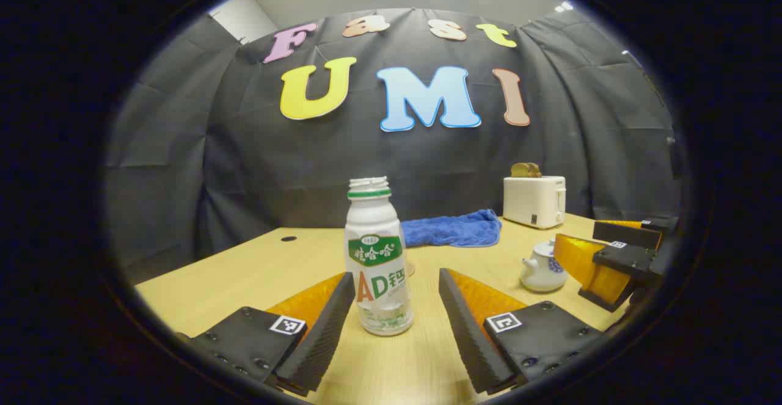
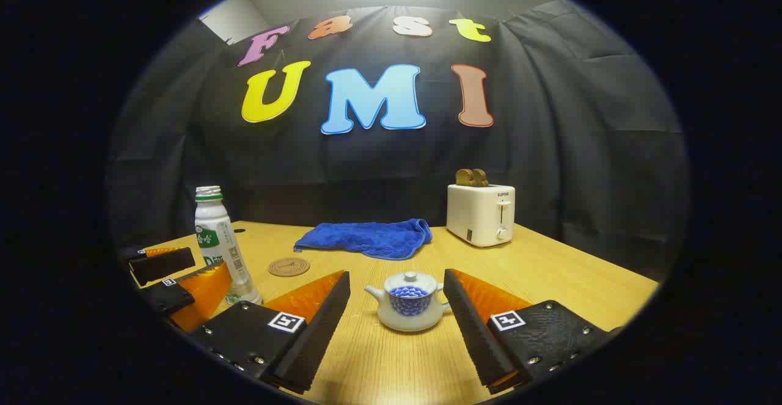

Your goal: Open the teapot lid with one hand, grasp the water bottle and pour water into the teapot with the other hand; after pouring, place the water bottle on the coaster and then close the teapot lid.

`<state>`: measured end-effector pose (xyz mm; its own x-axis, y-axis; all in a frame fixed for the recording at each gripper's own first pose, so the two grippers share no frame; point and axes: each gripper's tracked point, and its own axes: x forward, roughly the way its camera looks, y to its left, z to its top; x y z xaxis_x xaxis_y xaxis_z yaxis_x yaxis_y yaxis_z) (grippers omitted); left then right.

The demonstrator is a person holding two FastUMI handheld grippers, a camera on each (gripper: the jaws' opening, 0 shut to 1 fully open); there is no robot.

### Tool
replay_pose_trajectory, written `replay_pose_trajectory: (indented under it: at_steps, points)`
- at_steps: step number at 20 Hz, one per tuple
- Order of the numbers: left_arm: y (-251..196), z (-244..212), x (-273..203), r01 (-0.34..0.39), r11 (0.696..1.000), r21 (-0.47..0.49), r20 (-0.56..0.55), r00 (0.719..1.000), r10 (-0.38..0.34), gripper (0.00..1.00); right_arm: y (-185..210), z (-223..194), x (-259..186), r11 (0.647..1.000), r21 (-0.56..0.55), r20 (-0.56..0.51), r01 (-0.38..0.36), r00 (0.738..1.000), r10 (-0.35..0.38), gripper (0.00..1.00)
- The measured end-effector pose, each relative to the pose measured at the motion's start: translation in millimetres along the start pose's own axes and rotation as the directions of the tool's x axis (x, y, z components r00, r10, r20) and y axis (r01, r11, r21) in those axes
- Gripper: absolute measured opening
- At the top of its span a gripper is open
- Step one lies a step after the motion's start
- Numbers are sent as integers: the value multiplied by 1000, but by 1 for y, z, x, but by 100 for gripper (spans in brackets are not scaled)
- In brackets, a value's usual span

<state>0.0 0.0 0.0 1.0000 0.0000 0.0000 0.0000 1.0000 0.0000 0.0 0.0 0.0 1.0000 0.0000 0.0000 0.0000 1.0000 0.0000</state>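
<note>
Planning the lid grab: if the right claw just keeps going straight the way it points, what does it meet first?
The teapot, lid on, standing between the open right claw's fingers. Beyond it lies the blue towel. Depth is hard to judge.

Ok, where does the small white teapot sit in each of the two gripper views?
Left gripper view: the small white ceramic teapot sits low at the right, partly behind the other gripper.
Right gripper view: it sits low at centre, between that gripper's open jaws, lid on.
Shared landmark: the cream toaster stands behind it at the wall.
</note>
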Motion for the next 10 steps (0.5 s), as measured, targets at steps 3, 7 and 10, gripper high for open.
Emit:
replay_pose_trajectory:
  at_steps: [3,7,10]
  points:
    - [-2,8,-3,11,1000,-29,-8,1000,-11,97,-4,3,14,999,-33,-49,-21,999,19,87]
    - [-5,7,-2,22,998,-57,-24,999,-24,95,-6,2,34,996,-69,-94,-52,995,45,76]
    - [-9,-1,2,30,998,-62,-45,998,-32,95,-9,-10,49,997,-61,-134,-51,990,43,52]
